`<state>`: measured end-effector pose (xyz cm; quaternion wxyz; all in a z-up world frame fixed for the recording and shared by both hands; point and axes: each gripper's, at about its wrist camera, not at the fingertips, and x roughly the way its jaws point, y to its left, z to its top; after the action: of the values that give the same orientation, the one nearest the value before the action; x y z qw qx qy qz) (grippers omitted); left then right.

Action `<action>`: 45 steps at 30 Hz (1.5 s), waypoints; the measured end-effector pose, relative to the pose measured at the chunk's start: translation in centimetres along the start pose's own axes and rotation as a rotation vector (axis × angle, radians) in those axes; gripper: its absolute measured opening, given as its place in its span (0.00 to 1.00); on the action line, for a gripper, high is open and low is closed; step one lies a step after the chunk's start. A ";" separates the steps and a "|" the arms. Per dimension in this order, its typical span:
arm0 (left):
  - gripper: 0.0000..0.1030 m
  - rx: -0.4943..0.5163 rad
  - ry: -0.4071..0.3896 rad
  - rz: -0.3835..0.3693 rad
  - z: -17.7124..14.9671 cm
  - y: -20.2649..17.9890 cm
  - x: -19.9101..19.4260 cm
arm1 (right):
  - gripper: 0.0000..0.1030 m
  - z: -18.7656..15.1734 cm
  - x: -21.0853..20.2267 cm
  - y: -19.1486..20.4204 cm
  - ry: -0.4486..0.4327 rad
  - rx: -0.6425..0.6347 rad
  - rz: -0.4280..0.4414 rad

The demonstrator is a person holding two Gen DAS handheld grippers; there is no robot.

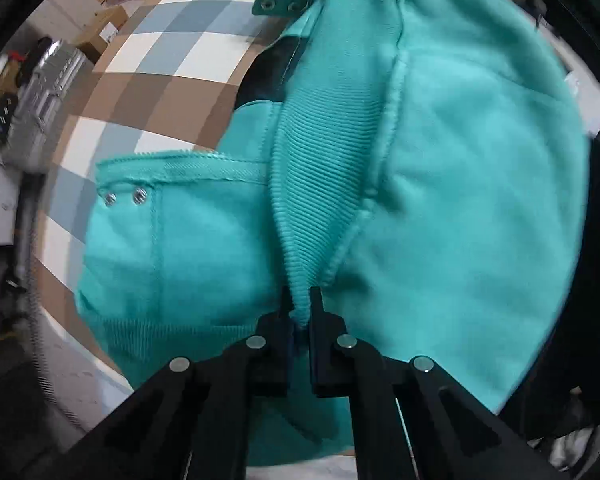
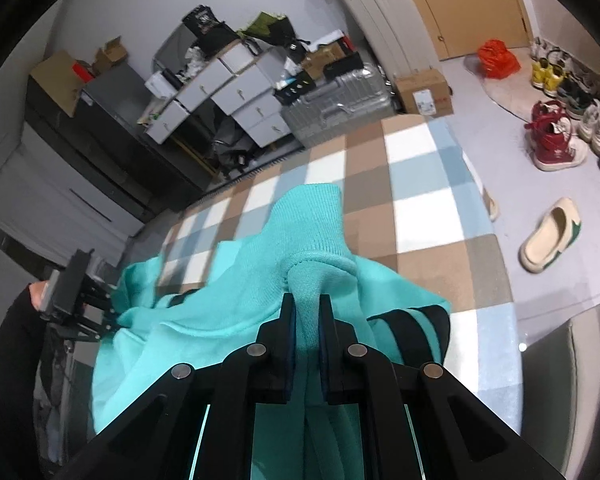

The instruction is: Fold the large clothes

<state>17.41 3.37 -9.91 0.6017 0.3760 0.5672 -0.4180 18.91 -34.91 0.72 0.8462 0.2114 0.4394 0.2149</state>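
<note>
Your left gripper points straight down, its two black fingers pinched on the ribbed edge of a turquoise sweatshirt. Your right gripper is clamped on a ribbed cuff of the same garment. The sweatshirt hangs bunched between both grippers over a checked cloth of brown, white and blue squares. Its zip edge with two metal snaps shows in the left view. Beyond the cloth, a cream slipper lies on the floor, near red shoes and a silver suitcase.
</note>
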 end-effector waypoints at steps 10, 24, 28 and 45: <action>0.01 -0.114 -0.256 0.157 -2.9 1.6 -10.1 | 0.07 -0.4 -7.0 2.3 -0.183 0.003 0.034; 0.06 -0.258 -0.094 0.376 -0.8 9.5 -1.2 | 0.08 2.4 5.1 -4.5 0.037 0.178 -0.180; 0.07 -0.273 -0.113 0.365 -2.6 8.7 -1.2 | 0.11 2.7 5.8 -4.8 0.087 0.198 -0.171; 0.74 -0.831 -0.582 0.138 -14.4 -1.6 -9.9 | 1.00 -2.2 -4.2 0.6 -0.076 0.033 -0.222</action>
<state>10.54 16.88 -1.04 0.8597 0.0094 0.4683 -0.2039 14.78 -36.35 2.61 0.8772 0.1833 0.4313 0.1046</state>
